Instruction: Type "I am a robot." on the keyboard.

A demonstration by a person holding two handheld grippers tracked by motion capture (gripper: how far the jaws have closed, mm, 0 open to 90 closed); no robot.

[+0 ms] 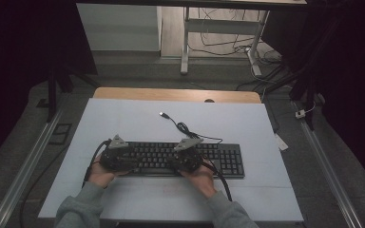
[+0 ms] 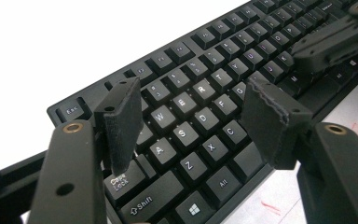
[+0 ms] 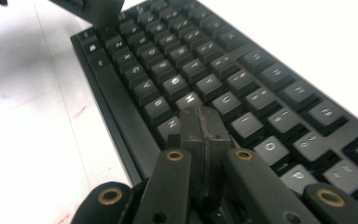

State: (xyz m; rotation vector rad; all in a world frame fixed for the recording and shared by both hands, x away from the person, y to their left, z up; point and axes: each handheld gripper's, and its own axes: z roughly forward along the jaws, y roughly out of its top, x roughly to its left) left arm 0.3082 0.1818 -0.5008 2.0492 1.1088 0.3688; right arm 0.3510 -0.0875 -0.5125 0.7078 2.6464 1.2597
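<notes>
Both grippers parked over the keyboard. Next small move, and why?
Probably lower the right gripper slightly to press a key. Its jaws are shut into one blunt tip, poised over the J row of the keyboard; whether it already touches, I cannot tell. The left gripper hangs with its jaws open astride the W-to-C keys, less suited to pressing.

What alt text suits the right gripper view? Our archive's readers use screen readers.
The right gripper, jaws shut with nothing between them, points its tip down at the J key area of a black keyboard lying on a white table. The left gripper is at the keyboard's far end.
</notes>
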